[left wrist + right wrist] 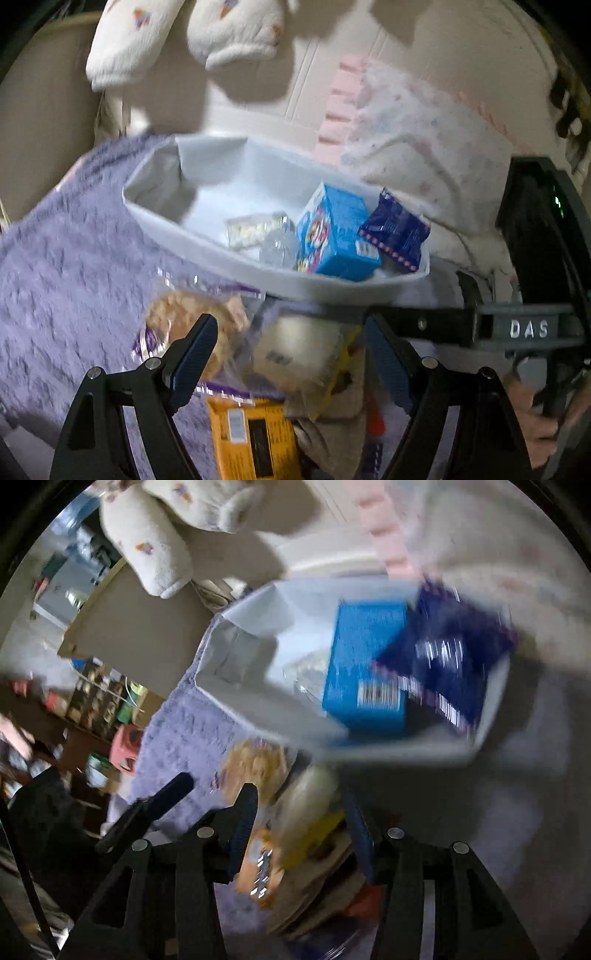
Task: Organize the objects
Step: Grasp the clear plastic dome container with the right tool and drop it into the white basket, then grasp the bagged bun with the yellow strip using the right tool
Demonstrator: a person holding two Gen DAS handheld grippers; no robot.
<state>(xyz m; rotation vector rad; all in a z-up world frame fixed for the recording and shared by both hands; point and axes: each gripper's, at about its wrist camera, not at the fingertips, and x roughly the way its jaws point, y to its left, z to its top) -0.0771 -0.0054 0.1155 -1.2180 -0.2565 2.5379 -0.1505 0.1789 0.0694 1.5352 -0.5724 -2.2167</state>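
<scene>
A white bin (155, 218) sits on a purple blanket (66, 258). It holds a blue box (332, 236), a dark blue packet (397, 229) and a clear plastic packet (258, 232). The bin (251, 627), blue box (365, 664) and dark blue packet (454, 653) also show, blurred, in the right wrist view. A pile of snack packets lies before the bin: a clear cookie bag (192, 314), a pale packet with a yellow edge (303, 354) and an orange packet (255, 435). My left gripper (291, 350) is open above the pile. My right gripper (299, 823) is open around the pale packet (306, 801).
White plush socks (184, 37) hang above the bin. A pink and white cloth (406, 129) lies behind it. The right gripper's body (532, 328) crosses the right side of the left wrist view. Cluttered shelves (99, 698) stand at the left.
</scene>
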